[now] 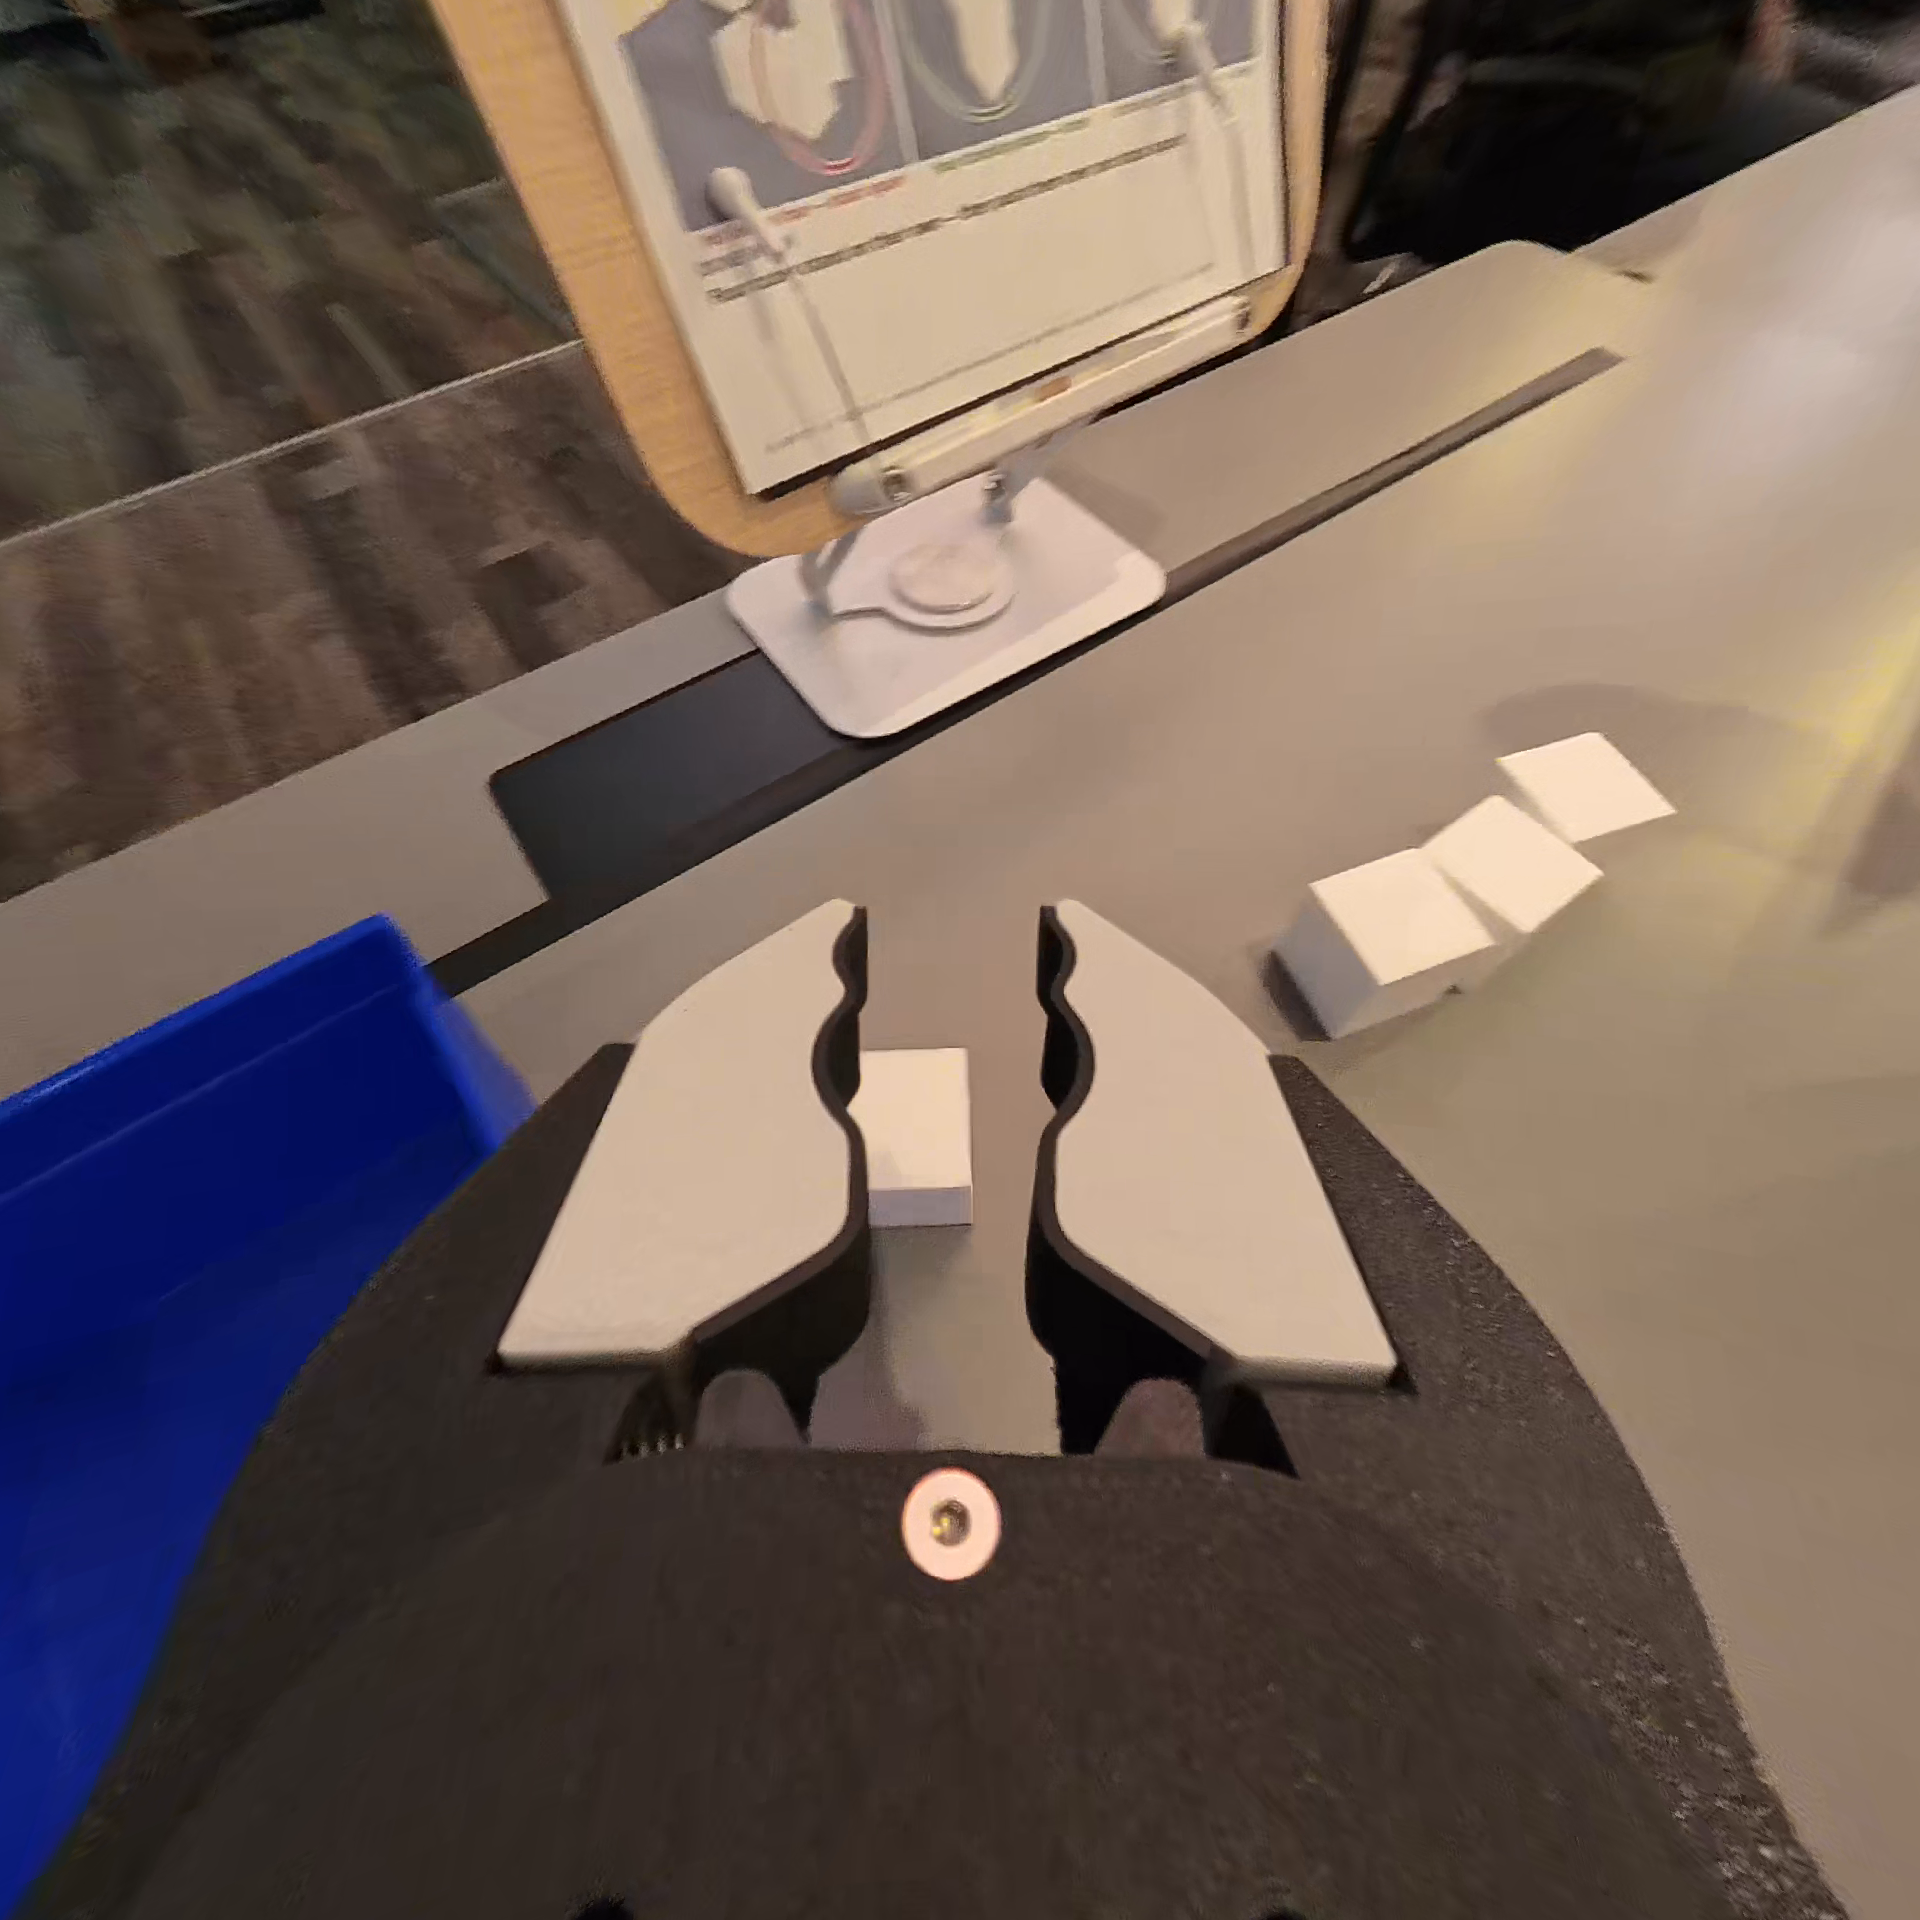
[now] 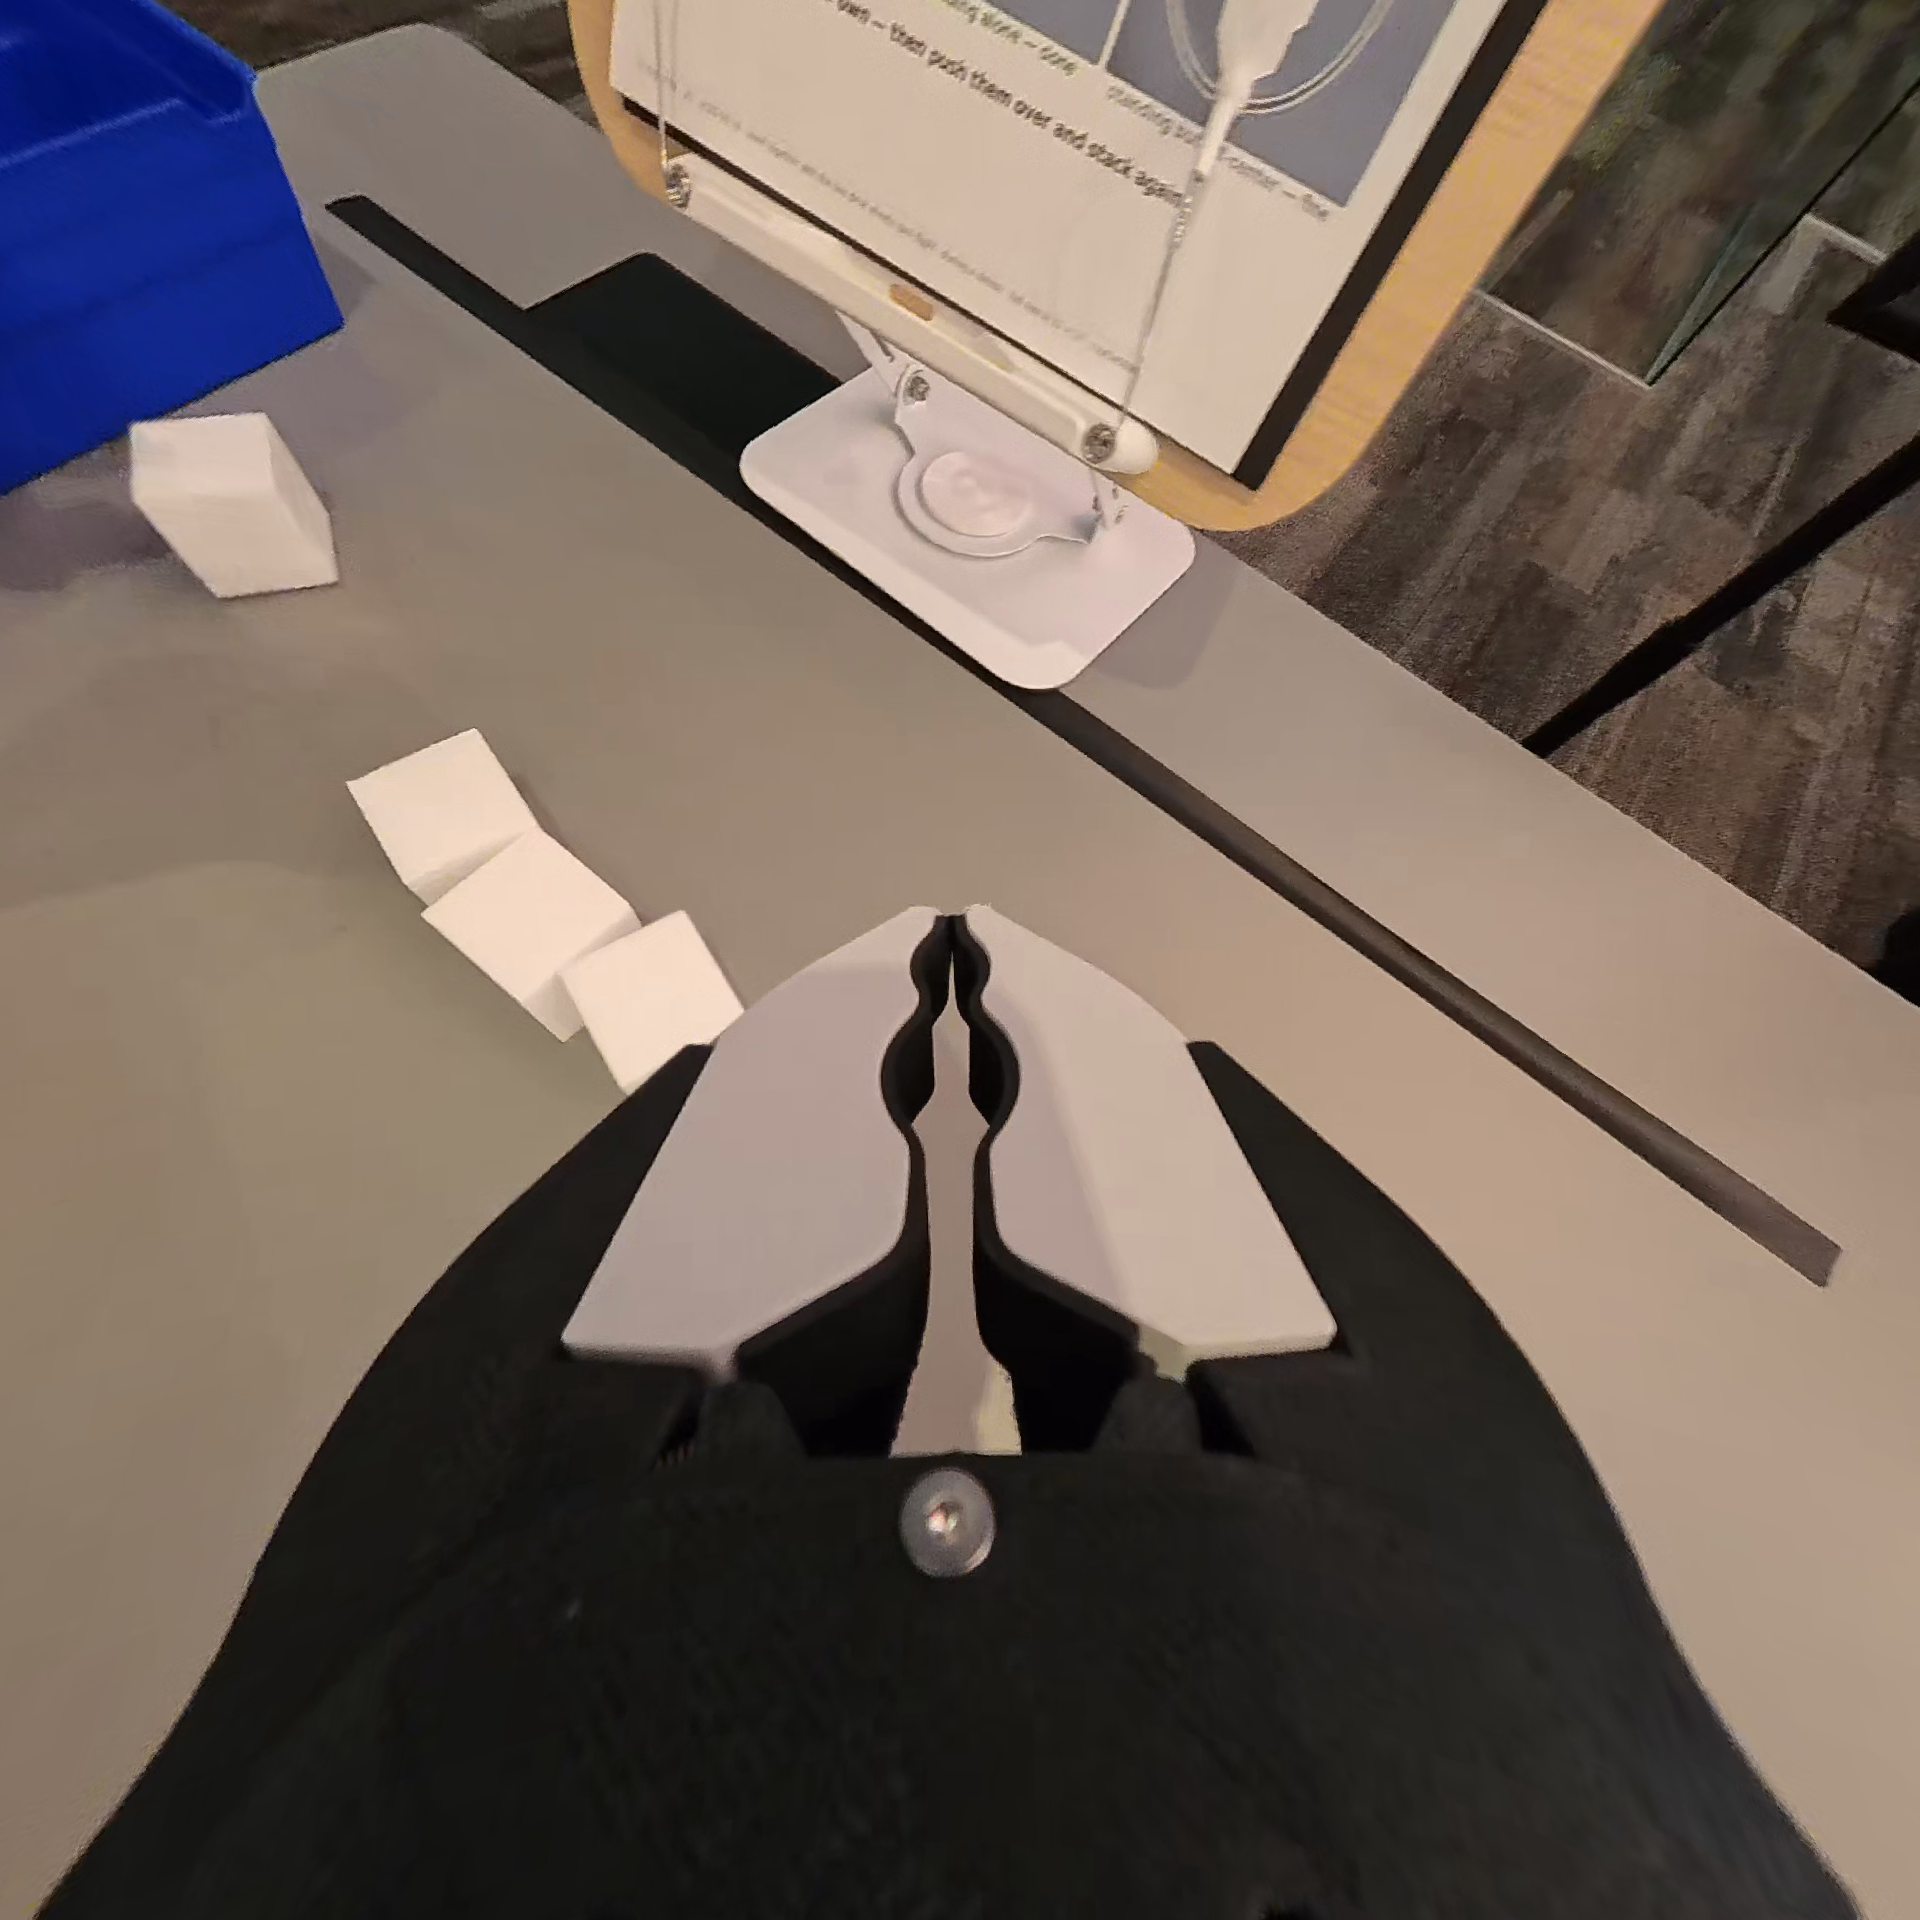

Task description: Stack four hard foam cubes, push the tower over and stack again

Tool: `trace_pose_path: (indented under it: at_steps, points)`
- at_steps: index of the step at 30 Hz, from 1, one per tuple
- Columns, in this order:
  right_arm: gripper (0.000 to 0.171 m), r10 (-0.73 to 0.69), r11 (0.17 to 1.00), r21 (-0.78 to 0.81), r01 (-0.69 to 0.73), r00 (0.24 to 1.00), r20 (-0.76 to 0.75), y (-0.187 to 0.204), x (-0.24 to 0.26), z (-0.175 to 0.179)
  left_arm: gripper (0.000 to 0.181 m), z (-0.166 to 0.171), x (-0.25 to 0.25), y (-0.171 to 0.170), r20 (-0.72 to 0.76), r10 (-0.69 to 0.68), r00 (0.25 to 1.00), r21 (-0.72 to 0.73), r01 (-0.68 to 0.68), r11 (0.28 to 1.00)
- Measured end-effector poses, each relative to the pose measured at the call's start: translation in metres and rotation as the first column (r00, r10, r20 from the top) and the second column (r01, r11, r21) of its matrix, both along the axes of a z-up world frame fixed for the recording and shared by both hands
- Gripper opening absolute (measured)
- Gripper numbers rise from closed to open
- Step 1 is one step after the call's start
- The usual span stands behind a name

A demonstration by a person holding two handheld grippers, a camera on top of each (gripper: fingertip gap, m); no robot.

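I see four white foam cubes lying on the grey worktop [image 2: 935, 727], none on top of another, so I judge the tower is down and stacking must begin again. My left gripper [image 1: 951, 920] is spread wide, with the single cube [image 1: 920, 1132] between its fingers but not yet pinched; it sits closer to the left finger, and I cannot tell if it touches. This cube lies near the blue bin [image 1: 208, 1195]. The three other cubes [image 1: 1455, 894] lie in a row, touching each other, well to the right. My right gripper [image 2: 952, 920] is closed with nothing inside and waits just beside the nearest cube of this row, probably to stay out of the way. Behind stands an instruction board [image 2: 1039, 156] on a white base.
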State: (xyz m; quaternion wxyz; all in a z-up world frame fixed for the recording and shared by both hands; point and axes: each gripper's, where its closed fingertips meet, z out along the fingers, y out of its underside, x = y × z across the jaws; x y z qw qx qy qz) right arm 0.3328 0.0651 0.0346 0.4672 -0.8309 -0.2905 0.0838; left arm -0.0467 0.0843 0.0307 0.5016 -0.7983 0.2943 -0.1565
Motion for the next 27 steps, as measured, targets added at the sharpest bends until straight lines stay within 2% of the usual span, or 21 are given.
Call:
trace_pose_path:
  at_steps: [3,8,15,19,24,27]
  points:
    - [0.001,-0.022,1.0,0.012,0.022,0.999,-0.025,0.0,0.013,0.006,0.037,-0.007,-0.009,-0.001,-0.068,0.059,0.996,-0.036,-0.062,0.997]
    - [0.001,-0.027,0.999,0.017,0.028,0.998,-0.05,0.0,0.022,0.009,0.064,-0.044,-0.021,0.016,-0.289,0.198,0.936,-0.072,-0.228,0.971]
    - [0.001,-0.023,1.0,0.003,0.023,0.999,-0.021,0.001,0.025,0.003,0.079,-0.107,-0.004,0.029,-0.376,0.054,0.925,-0.227,-0.149,0.963]
    - [0.001,-0.013,1.0,-0.017,0.012,1.0,-0.002,0.002,0.022,-0.003,0.083,-0.114,-0.012,0.037,-0.524,0.018,0.852,-0.165,-0.121,0.979]
    - [0.001,-0.005,0.999,-0.035,0.006,1.0,0.027,0.002,0.021,-0.01,0.085,-0.126,-0.011,0.031,-0.548,-0.054,0.835,-0.234,-0.091,0.968]
    - [0.001,0.006,0.999,-0.042,-0.005,1.0,0.028,0.001,0.019,-0.011,0.09,-0.133,-0.018,0.033,-0.6,-0.037,0.799,-0.236,-0.132,0.963]
